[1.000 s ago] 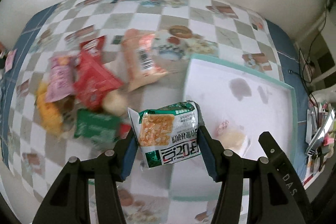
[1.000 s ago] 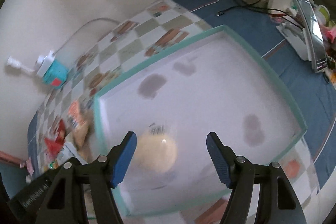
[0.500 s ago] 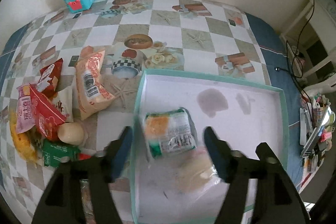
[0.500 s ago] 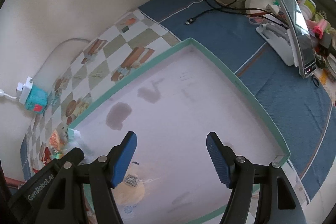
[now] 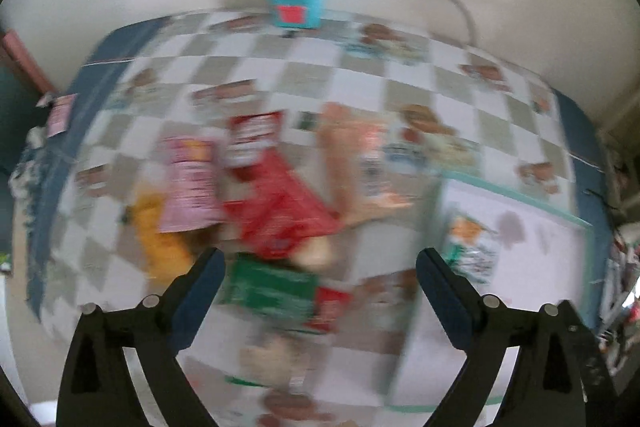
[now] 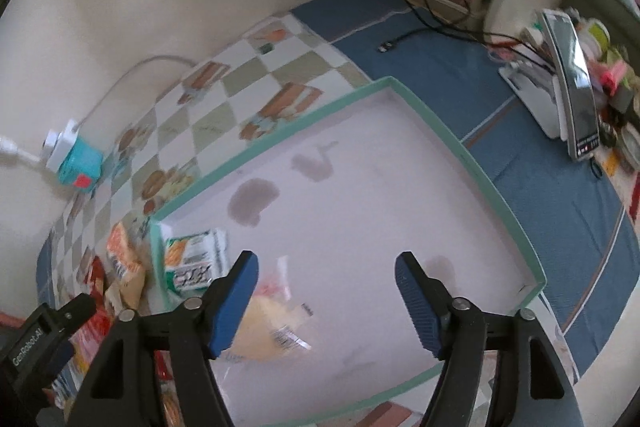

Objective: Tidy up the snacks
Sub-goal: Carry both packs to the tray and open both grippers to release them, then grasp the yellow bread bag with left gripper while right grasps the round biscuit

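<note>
Right wrist: green cracker packet (image 6: 195, 260) in tray (image 6: 496, 187), left of gripper (image 6: 326, 289).

Ahead of my right gripper (image 6: 326, 279), whose fingers (image 6: 416, 297) carry ribbed blue pads on matt black plastic, the tray (image 6: 500, 195) looks like smooth matt card with a mint rim and dull stains. The green packet (image 6: 194, 259) left of the tips is glossy printed film; the bun wrapper (image 6: 276, 323) by the left pad is clear, shiny plastic. Beyond the tray the blue cloth (image 6: 432, 67) looks woven and matt, and the checked cover (image 6: 208, 119) has a slight sheen. My left view is blurred: the red packet (image 5: 280, 215) ahead of the left gripper (image 5: 320, 267) looks like shiny foil.
</note>
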Motion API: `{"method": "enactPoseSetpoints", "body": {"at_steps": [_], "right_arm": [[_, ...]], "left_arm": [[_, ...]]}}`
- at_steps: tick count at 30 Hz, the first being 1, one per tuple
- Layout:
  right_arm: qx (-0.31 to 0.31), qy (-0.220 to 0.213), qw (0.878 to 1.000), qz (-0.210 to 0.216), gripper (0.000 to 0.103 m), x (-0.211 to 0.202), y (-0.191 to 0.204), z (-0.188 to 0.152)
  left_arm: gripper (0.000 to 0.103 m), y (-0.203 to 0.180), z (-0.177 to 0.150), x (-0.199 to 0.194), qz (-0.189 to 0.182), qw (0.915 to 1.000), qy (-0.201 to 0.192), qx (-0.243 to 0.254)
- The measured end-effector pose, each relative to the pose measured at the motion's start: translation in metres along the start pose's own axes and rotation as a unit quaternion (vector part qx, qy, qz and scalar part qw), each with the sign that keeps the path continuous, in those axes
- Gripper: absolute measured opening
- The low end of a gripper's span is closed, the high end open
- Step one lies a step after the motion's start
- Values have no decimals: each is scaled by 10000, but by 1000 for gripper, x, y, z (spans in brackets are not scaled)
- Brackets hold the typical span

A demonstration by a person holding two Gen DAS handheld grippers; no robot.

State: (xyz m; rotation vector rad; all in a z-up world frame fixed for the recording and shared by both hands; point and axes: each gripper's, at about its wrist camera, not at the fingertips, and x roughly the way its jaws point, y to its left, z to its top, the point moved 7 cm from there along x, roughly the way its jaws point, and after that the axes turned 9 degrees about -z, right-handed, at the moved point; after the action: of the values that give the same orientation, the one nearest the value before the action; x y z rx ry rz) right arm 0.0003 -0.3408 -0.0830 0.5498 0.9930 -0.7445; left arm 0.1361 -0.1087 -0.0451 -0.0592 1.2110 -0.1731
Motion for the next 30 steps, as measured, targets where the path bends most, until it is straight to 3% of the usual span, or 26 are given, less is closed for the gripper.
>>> {"method": "enactPoseSetpoints", "body": {"at_steps": [7,9,16,19,30], "right_arm": [[-421,-139,9990,37,83,-22,25,-21],[-508,-188,9985,74,89,-28,34,-26],[-882,-300,9954,228,89,-48,73,-51],[-999,-335,9940,285,103,-55,88,-61],[-1218,-270,9914,398,103,-57,127,-85]], "left_arm": [[98,63,-7,-18,356,9986,-181,-351],[98,76,-11,-23,392,9982,-225,-406],[98,115,-31,-33,497,9964,-213,-646],[98,125,-35,-34,516,9960,-199,-702],[98,167,-37,-35,446,9920,-184,-1162]]}}
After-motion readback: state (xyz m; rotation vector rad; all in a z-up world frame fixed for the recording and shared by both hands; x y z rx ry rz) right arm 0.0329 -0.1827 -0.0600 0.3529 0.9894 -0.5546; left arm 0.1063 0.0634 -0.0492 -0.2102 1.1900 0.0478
